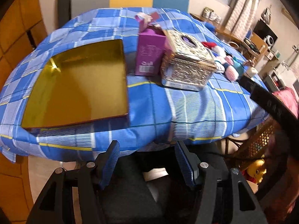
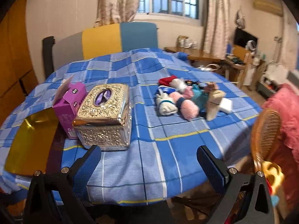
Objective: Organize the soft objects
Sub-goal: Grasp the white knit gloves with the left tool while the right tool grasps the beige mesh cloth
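Approach step, nothing grasped: my left gripper (image 1: 147, 166) and right gripper (image 2: 149, 169) both gape empty. Next: reach soft toys (image 2: 186, 100) at one o'clock.

Blue-and-white checked tablecloth with thin yellow lines (image 2: 168, 134) — on it a shiny gold shallow tray (image 1: 78, 85), a purple cardboard carton (image 1: 149, 52), an embossed silver-gold metal box (image 2: 104, 115), and pink, white, red and teal soft toys (image 2: 186, 99).
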Demonstrator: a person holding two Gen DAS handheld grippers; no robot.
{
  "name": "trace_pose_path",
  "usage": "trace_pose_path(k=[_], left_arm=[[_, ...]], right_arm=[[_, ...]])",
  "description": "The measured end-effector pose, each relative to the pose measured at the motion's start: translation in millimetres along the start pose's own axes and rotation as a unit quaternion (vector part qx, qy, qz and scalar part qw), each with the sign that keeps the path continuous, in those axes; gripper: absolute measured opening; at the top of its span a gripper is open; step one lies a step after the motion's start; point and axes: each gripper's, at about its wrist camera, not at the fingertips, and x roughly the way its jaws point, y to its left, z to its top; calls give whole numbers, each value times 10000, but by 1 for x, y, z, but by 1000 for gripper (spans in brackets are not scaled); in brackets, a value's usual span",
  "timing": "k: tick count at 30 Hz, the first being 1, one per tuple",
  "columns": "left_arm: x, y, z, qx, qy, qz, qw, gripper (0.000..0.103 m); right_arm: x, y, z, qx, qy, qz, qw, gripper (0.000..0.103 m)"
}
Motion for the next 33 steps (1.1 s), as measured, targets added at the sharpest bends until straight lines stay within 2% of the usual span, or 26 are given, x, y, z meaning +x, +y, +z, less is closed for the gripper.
trace_pose_path(k=[2, 6, 8, 12, 14, 17, 20, 22, 25, 26, 29, 33], left_arm=[[4, -7, 4, 121, 80, -107, 9998, 62], [11, -26, 14, 499, 239, -380, 9977, 62], [13, -38, 21, 658, 274, -562, 9959, 62], [20, -58, 38, 744, 366, -904, 9924, 62], [24, -71, 45, 862, 407, -877, 9916, 62], [35, -87, 52, 1003, 613, -902, 9890, 62], [44, -100, 57, 1143, 676, -963, 9865, 62], [50, -107, 62, 1186, 652, -972, 9860, 62], [56, -114, 70, 1145, 592, -984, 9868, 62], [57, -116, 73, 1143, 544, -969, 9872, 62], [59, -123, 80, 1166, 392, -1008, 9873, 62], [64, -140, 95, 1228, 233, -1114, 9859, 62]], right_arm=[[19, -9, 9, -127, 251, 386, 9989, 103], [50, -46, 20, 334, 385, 234, 9984, 103], [72, -74, 28, 724, 478, -46, 9962, 103], [109, -122, 52, 993, 547, -777, 9905, 103], [126, -144, 67, 1025, 559, -1118, 9868, 101], [152, -166, 83, 1108, 828, -1277, 9821, 93], [180, -181, 96, 1046, 1221, -1246, 9791, 79], [199, -191, 102, 972, 1467, -1177, 9773, 76], [212, -204, 102, 986, 1693, -977, 9757, 65], [214, -207, 101, 1077, 1745, -865, 9749, 58], [221, -212, 104, 1140, 1751, -618, 9760, 45], [218, -213, 106, 1177, 1633, -410, 9787, 44]])
